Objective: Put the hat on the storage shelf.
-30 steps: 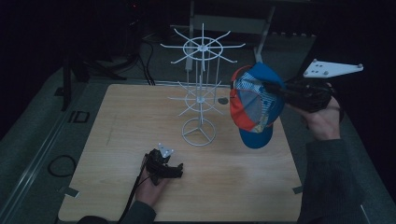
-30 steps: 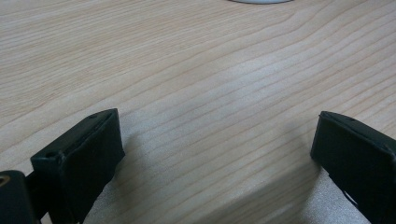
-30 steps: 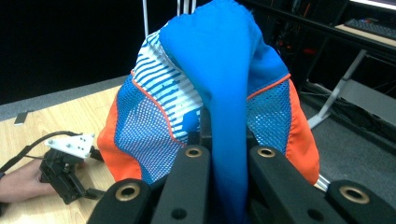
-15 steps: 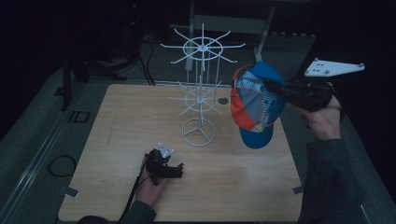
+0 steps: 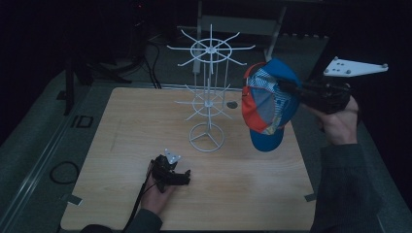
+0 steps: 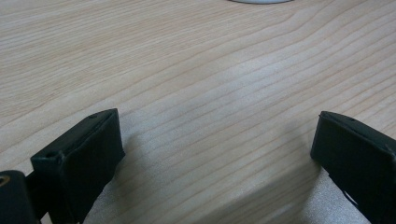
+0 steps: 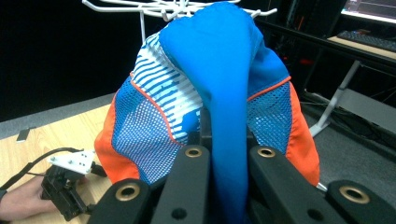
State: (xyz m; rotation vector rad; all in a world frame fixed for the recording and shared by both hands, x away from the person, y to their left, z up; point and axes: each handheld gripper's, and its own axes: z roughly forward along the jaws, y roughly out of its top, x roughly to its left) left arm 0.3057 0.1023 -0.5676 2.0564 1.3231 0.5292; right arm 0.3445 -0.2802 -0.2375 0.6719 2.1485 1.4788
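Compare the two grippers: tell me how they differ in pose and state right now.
The right gripper is raised in the air beside the white wire rack; the left gripper rests low on the wooden table. The right gripper's jaws are shut on the blue, orange and white cap; the left gripper's jaws stand wide apart with nothing between them. Both are black and hand-held.

Looks like a dim lab or test room, not anyone's home. There's a bare wooden table (image 5: 243,194) on grey carpet, loose cables (image 5: 150,58) behind it, and a keyboard (image 7: 369,39) under a monitor (image 7: 371,8) on a back desk.
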